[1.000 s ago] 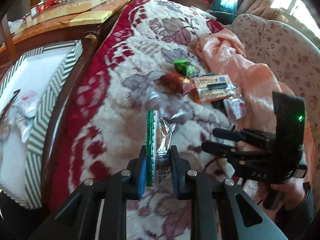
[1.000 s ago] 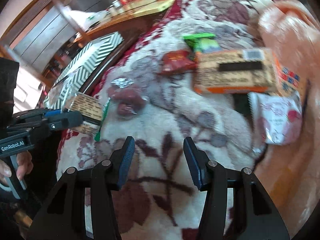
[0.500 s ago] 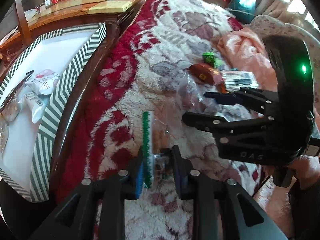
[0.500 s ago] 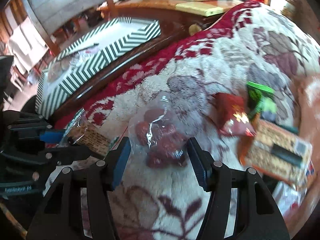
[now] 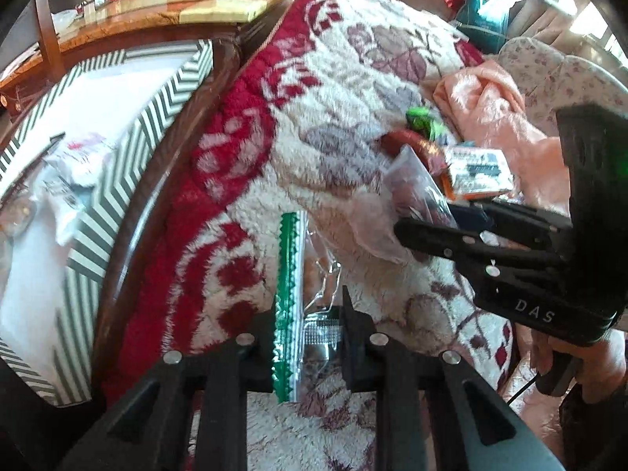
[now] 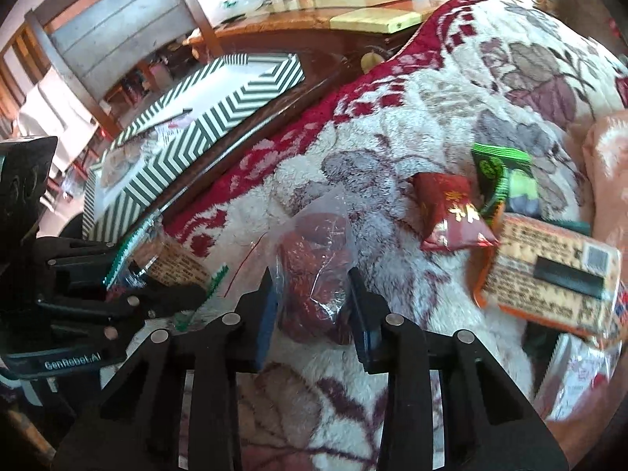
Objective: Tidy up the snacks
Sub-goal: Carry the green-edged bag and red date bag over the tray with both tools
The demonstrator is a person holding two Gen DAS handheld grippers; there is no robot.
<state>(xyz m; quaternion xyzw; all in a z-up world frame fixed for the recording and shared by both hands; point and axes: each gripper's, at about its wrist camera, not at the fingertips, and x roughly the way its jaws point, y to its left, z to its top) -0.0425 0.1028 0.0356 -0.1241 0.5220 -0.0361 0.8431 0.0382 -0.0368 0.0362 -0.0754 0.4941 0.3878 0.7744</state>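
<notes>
Right claw (image 6: 312,306) just closing on clear date bag (image 6: 318,271), seemingly gripped; left claw (image 5: 308,337) pinching green-edged packet (image 5: 288,294).

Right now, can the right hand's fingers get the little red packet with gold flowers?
Probably not yet: the right gripper has just been closing around the clear bag of red snacks. The red packet itself lies uncovered.

The print on the orange-edged rectangular snack box (image 6: 545,271) is too blurred to read; the white plastic snack packet (image 6: 577,369) is cut off by the picture's edge.
</notes>
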